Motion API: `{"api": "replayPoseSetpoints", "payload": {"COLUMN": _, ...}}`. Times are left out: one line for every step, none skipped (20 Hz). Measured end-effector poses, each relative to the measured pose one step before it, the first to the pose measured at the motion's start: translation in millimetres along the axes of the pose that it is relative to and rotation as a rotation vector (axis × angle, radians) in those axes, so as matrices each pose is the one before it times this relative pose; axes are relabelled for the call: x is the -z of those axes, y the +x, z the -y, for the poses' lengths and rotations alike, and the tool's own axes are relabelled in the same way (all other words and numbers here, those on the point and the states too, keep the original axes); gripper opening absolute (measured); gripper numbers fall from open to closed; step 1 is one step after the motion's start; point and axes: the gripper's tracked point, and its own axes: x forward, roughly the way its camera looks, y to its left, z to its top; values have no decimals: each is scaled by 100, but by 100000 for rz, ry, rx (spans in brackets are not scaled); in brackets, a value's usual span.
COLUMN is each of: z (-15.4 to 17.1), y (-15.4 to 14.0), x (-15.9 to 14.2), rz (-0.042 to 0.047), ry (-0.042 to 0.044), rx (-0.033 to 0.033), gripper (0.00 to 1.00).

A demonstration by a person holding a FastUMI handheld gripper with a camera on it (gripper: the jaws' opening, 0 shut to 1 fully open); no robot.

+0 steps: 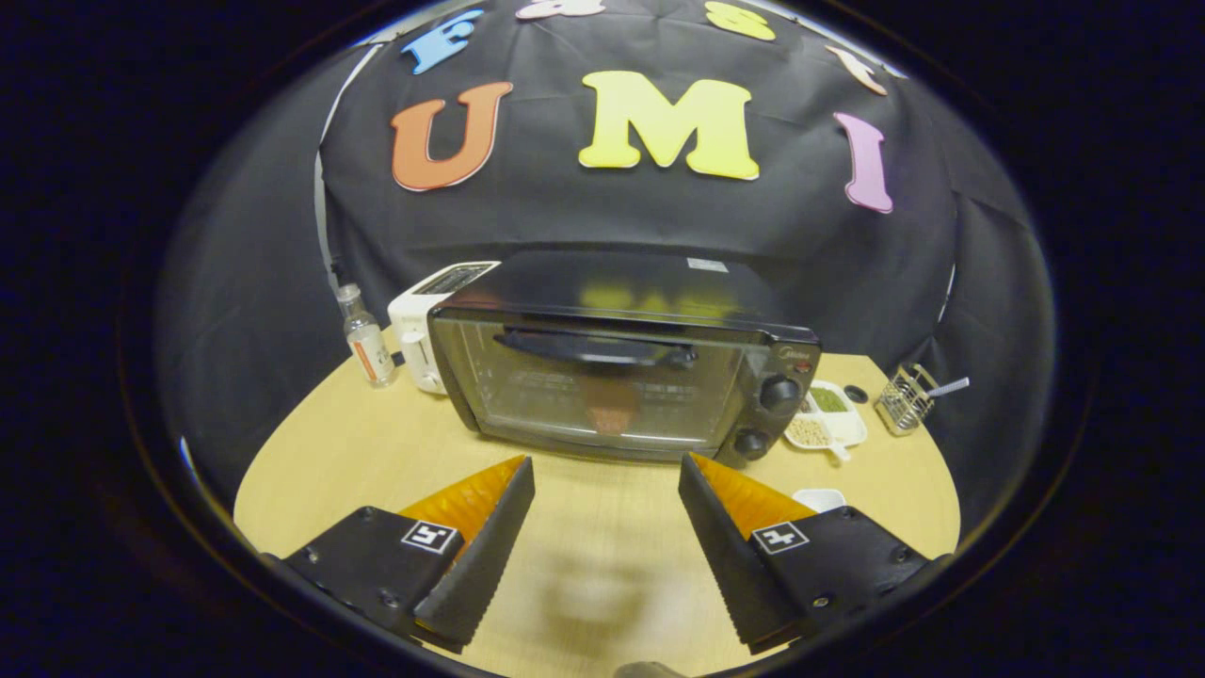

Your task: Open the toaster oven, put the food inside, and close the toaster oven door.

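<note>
A black toaster oven [621, 367] stands on the round wooden table [358, 452], a short way beyond my fingers. Its glass door is closed, with the dark handle [595, 347] across the top. Through the glass a reddish-brown piece of food [610, 411] shows inside the oven. Two knobs [779, 394] sit on its right panel. My gripper [606, 463] is open, its fingers spread wide above the bare tabletop with nothing between them.
A small clear bottle [365, 337] and a white appliance [424, 330] stand left of the oven. To its right are a divided white dish of grains [827, 419], a wire holder [904, 397] and a small white dish [817, 497] by my right finger.
</note>
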Motion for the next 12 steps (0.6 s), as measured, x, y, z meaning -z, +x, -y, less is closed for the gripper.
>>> {"api": "replayPoseSetpoints", "payload": {"z": 471, "y": -289, "x": 198, "rz": 69, "ry": -64, "rx": 822, "gripper": 99}}
{"api": "replayPoseSetpoints", "payload": {"z": 381, "y": -516, "x": 718, "rz": -263, "ry": 73, "rx": 791, "gripper": 98}}
{"api": "replayPoseSetpoints", "payload": {"z": 439, "y": -458, "x": 429, "rz": -471, "ry": 397, "rx": 717, "gripper": 99}}
{"api": "replayPoseSetpoints", "payload": {"z": 581, "y": -492, "x": 551, "rz": -446, "ry": 391, "rx": 763, "gripper": 99}}
{"api": "replayPoseSetpoints", "payload": {"z": 689, "y": -620, "x": 343, "rz": -502, "ry": 180, "rx": 1003, "gripper": 99}}
{"api": "replayPoseSetpoints", "payload": {"z": 593, "y": -647, "x": 356, "rz": -468, "ry": -112, "rx": 1071, "gripper": 99}}
{"api": "replayPoseSetpoints", "payload": {"z": 774, "y": -939, "x": 138, "rz": 287, "ry": -428, "rx": 1054, "gripper": 99}}
{"api": "replayPoseSetpoints", "payload": {"z": 911, "y": -785, "x": -89, "rz": 584, "ry": -1305, "rx": 1502, "gripper": 99}}
{"api": "replayPoseSetpoints", "payload": {"z": 1210, "y": -851, "x": -96, "rz": 443, "ry": -1671, "rx": 2192, "gripper": 99}}
{"api": "replayPoseSetpoints", "payload": {"z": 1268, "y": -950, "x": -145, "rz": 715, "ry": -1446, "rx": 2188, "gripper": 98}}
{"api": "replayPoseSetpoints", "payload": {"z": 870, "y": -1137, "x": -320, "rz": 917, "ry": -1093, "rx": 1428, "gripper": 99}}
{"api": "replayPoseSetpoints", "payload": {"z": 1325, "y": -863, "x": -522, "rz": 1280, "ry": -275, "rx": 1121, "gripper": 100}}
